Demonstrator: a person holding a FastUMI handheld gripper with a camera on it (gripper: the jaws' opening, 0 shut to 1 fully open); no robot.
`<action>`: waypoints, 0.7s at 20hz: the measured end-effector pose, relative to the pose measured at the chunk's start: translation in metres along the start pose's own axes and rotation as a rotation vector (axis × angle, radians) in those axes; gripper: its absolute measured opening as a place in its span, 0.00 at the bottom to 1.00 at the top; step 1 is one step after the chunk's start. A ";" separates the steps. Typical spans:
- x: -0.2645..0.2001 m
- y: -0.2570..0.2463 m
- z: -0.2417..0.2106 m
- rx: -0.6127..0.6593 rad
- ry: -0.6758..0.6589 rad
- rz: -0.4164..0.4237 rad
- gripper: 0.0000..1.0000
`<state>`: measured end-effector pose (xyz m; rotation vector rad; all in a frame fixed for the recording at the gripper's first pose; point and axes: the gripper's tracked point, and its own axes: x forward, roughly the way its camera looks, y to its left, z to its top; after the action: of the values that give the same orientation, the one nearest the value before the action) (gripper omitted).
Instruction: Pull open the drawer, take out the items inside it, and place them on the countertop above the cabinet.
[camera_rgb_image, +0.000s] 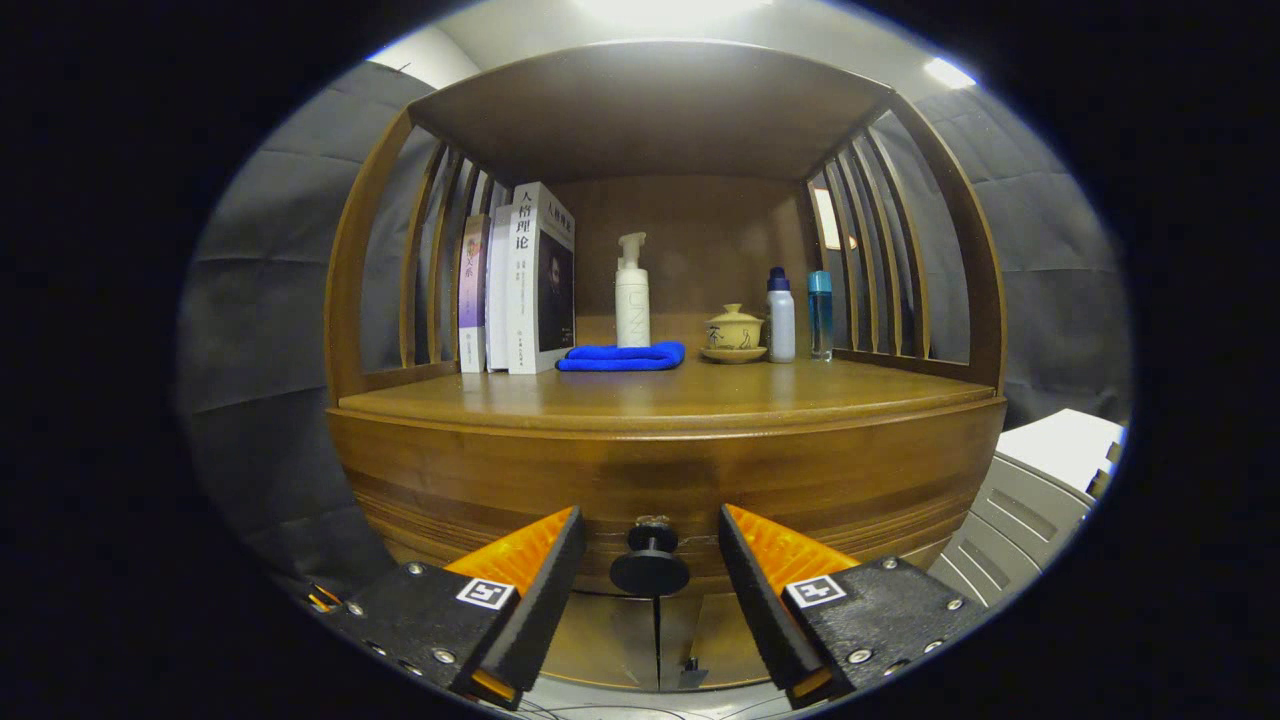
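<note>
The gripper has its jaws released, straddling the drawer knob; closing off-centre could slip off the knob.

Cabinet: wood, brown, smooth w/ satin sheen; grain bands run across the drawer front. Countertop: same wood, glossier, reflects overhead light. Knob: dark, matt, prob. metal or plastic, sits between the spread fingers of the gripper, untouched. Books: paper, covers semi-gloss. Towel: blue cloth, soft, fuzzy, matt. Pump bottle: white plastic, smooth. Lidded cup w/ saucer: glazed ceramic, shiny. Two small bottles: plastic, one opaque white, one clear blue. Wall: grey cloth, matt
</note>
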<state>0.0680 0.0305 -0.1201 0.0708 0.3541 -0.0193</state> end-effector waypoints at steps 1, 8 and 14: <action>0.001 0.000 -0.002 0.001 0.004 0.002 0.78; 0.006 0.000 -0.022 0.010 0.033 0.000 0.55; 0.004 0.000 -0.022 0.028 0.027 -0.023 0.44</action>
<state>0.0639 0.0318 -0.1425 0.0948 0.3815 -0.0457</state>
